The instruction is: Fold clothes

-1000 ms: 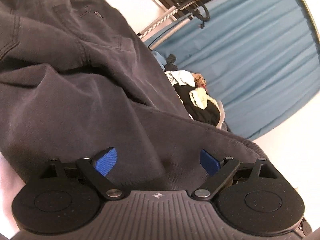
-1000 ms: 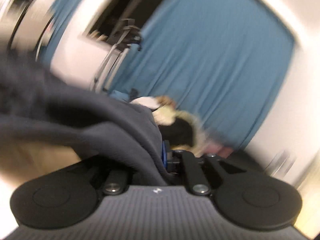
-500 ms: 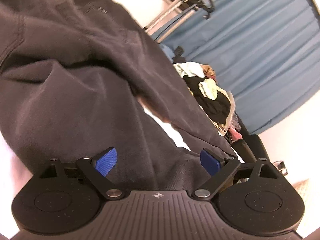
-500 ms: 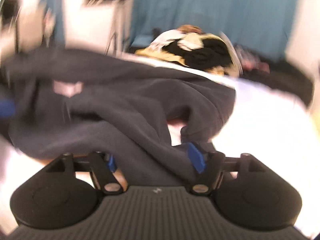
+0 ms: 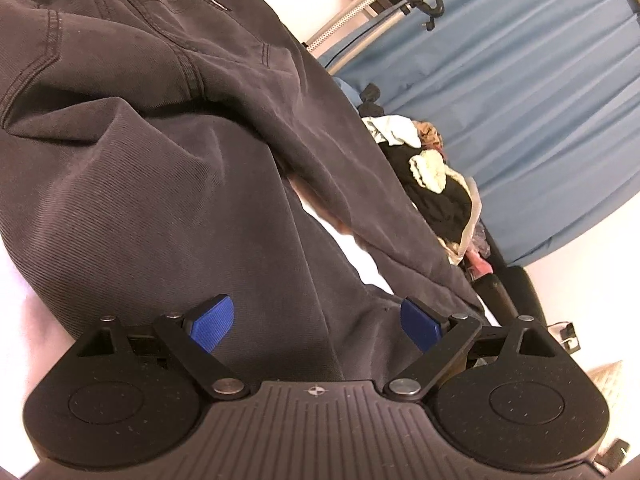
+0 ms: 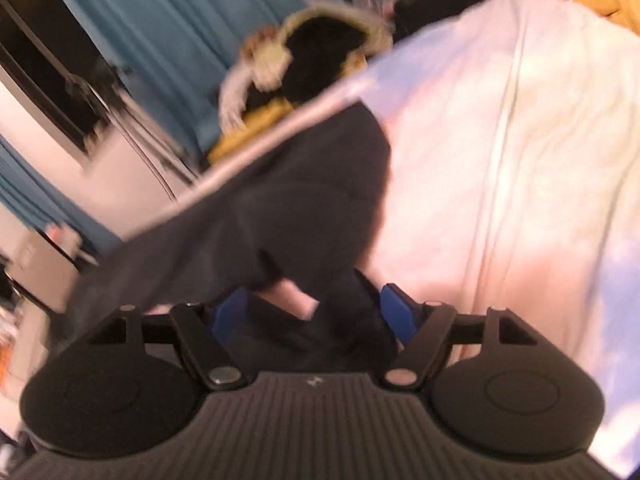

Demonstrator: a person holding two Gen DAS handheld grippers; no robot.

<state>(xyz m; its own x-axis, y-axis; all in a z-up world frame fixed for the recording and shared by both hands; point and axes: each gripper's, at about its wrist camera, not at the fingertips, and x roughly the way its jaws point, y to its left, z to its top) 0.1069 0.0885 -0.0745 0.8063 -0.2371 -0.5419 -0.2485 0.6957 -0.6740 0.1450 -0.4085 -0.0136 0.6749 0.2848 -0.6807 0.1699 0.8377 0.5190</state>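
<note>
Two handheld grippers work over dark grey trousers (image 5: 168, 168) spread on a pale sheet (image 6: 500, 168). On the left wrist view, the garment fills the left and centre of the frame, its stitched pocket and seams toward the top, one leg running down to the tool and the other slanting off to the right, with a wedge of the sheet showing between them. The left gripper (image 5: 316, 322) has its jaws spread wide, the blue pads (image 5: 212, 322) clear of the cloth on both sides; the trouser leg lies between them, ungripped. Further right, a heap of mixed clothes (image 5: 436, 184), black, cream and white, sits beyond the trousers in front of a blue curtain (image 5: 540, 100), with a metal rack (image 5: 360, 4) above it.

On the blurred right wrist view, the curtain and a white wall occupy the left, the same heap of clothes sits at top centre, and the trousers run from the lower left toward the middle along the edge of the bed. The right gripper (image 6: 314, 314) has just been opening; its jaws stand apart with a bunched fold of the dark fabric lying loose between the pads. To the right, the rumpled sheet stretches out to the frame's edge.
</note>
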